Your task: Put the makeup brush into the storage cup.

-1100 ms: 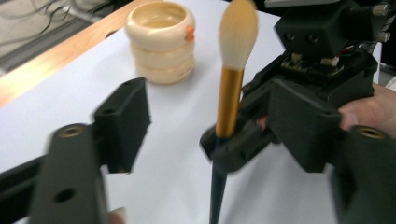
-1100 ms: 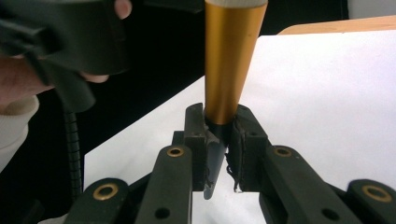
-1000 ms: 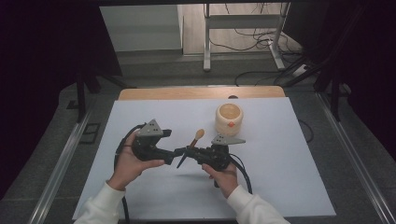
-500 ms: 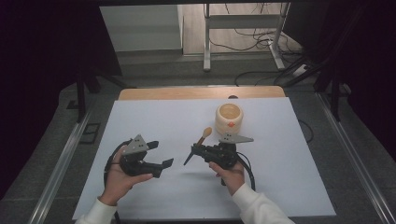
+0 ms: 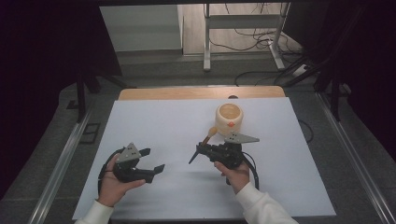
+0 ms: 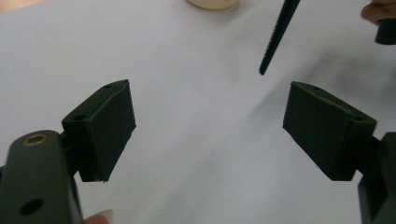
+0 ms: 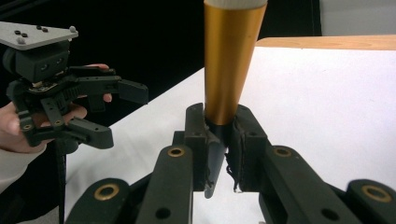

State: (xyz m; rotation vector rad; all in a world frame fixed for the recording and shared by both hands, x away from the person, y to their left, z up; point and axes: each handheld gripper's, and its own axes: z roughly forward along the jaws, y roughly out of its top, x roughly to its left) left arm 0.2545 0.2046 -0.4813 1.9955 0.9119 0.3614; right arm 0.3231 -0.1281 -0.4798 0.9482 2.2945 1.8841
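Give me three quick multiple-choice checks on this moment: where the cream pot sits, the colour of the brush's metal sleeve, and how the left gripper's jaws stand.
1. Where is the cream pot?
A. In the left gripper
B. On the white table, beyond the right gripper
C. On the floor

2. What colour is the metal sleeve of the brush?
A. Gold
B. Blue
C. Red

3. How do the left gripper's jaws stand?
A. Shut on the brush
B. Shut on nothing
C. Open with nothing between them

Answers:
1. B: the high view shows the pot standing on the white table, farther from the person than the right gripper.
2. A: the right gripper view shows a gold sleeve rising from jaws clamped on the brush.
3. C: the left gripper shows bare table between its spread pads.
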